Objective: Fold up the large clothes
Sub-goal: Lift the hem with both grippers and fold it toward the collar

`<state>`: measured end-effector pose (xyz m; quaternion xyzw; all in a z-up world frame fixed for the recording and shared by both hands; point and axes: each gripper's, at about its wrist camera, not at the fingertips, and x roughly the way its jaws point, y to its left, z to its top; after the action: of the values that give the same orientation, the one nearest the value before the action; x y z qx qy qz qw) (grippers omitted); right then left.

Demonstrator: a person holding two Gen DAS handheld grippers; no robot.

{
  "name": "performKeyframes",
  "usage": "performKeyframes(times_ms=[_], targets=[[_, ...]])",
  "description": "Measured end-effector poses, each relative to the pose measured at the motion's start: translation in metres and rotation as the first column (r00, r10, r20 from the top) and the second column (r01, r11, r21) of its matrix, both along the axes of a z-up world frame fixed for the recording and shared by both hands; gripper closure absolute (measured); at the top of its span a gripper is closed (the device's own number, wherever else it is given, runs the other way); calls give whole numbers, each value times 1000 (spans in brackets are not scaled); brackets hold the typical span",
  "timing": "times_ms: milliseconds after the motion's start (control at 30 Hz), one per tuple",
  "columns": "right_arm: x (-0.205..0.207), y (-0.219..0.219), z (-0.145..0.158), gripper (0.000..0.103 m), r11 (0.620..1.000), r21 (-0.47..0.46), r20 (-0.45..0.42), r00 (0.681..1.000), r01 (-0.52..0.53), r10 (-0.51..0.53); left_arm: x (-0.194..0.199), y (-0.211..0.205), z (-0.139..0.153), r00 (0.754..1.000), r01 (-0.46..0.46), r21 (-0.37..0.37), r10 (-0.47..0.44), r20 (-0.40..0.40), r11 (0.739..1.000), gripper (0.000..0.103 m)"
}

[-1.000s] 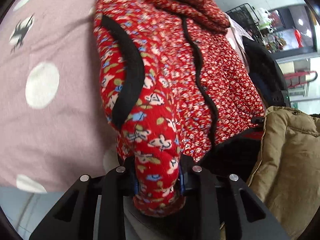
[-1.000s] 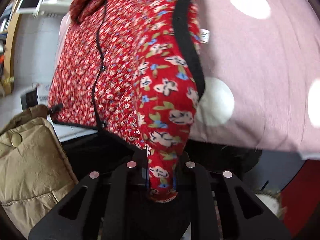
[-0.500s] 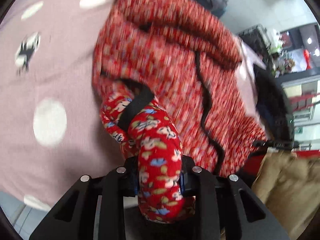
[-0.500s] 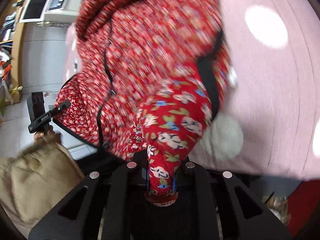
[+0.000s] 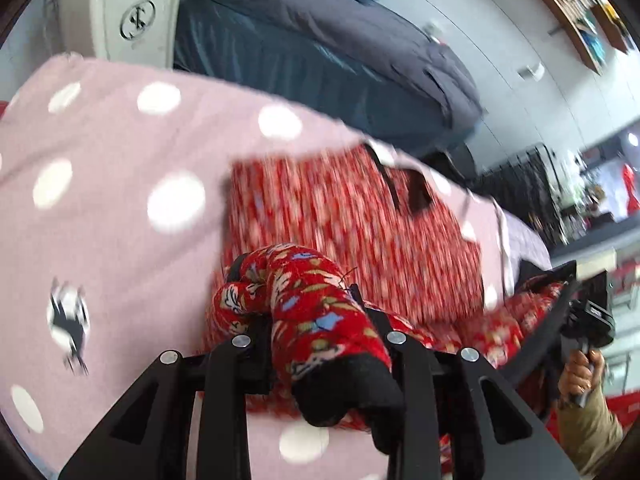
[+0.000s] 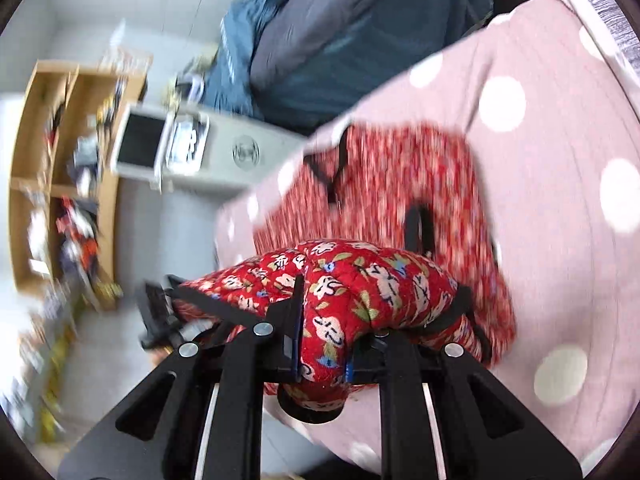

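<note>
Both grippers have swung the red floral garment point(image 5: 352, 232) up over itself on the pink dotted bed point(image 5: 100, 168). Left gripper point(image 5: 320, 344) and right gripper point(image 6: 320, 344) each clench a padded corner. First fold underway; laying down and later folds remain.

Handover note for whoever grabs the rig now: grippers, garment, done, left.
Left gripper: shut on a bunched edge of the red floral jacket.
Right gripper: shut on another bunched edge of it.
Jacket: its far part lies flat on the pink polka-dot bedspread; the near part is lifted in both grips.
Done: both edges gripped and raised above the flat part.
Left: probably lay the lifted part over the flat part, release, smooth, then any further folds.
</note>
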<state>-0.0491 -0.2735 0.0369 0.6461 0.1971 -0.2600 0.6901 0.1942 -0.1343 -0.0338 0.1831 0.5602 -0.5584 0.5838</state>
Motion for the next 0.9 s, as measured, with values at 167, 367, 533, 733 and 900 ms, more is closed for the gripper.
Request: performKeyframes(times_ms=[167, 367, 533, 733, 900], targets=[[-16, -51, -13, 87, 994, 74, -2, 997, 76, -76, 3, -56, -5, 999, -35, 48, 36, -19, 998, 73], [-18, -70, -78, 87, 962, 227, -47, 988, 155, -148, 26, -74, -74, 956, -148, 210, 195, -221, 966, 54], [-16, -82, -113, 86, 926, 330, -36, 983, 183, -182, 45, -73, -81, 906, -118, 216, 194, -377, 969, 41], [-10, -99, -127, 80, 913, 385, -19, 991, 132, -135, 68, -63, -31, 913, -69, 121, 111, -391, 990, 29], [-17, -105, -134, 49, 864, 483, 102, 971, 142, -217, 110, -35, 13, 975, -192, 36, 195, -102, 981, 13]])
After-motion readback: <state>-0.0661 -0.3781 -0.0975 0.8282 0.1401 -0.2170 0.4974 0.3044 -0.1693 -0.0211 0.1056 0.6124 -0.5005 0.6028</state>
